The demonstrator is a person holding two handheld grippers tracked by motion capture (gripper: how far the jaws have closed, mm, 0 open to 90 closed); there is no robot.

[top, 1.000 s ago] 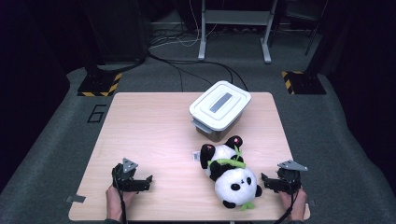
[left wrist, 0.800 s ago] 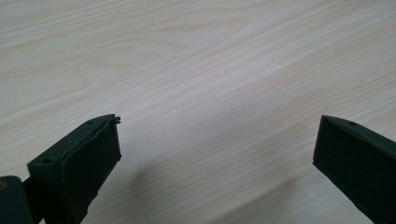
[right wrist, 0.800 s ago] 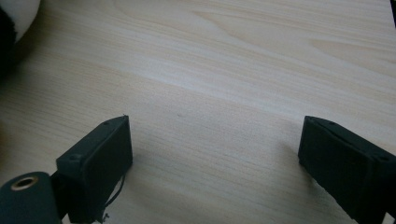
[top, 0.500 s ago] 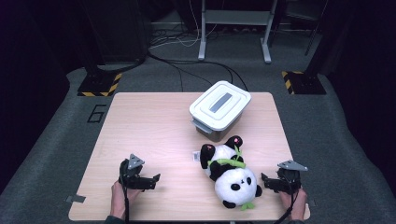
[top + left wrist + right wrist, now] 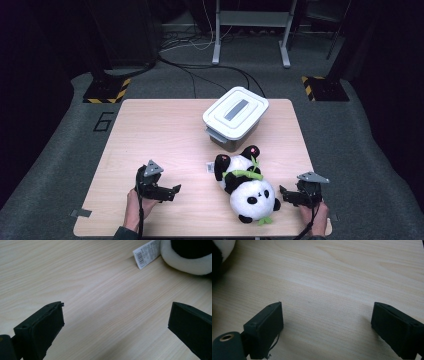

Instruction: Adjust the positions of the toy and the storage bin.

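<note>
Panda plush (image 5: 246, 186) lies on the worktop (image 5: 160, 135), just in front of the lidded white bin (image 5: 235, 116). My left claw (image 5: 174, 191) hangs spread, aimed at its tag (image 5: 147, 252). My right claw (image 5: 283, 194) sits spread beside its head, nothing between the jaws.

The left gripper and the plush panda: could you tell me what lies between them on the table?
Bare tabletop lies between the left gripper and the plush panda; the left gripper view adds the panda's white barcode tag lying flat beside it.
</note>
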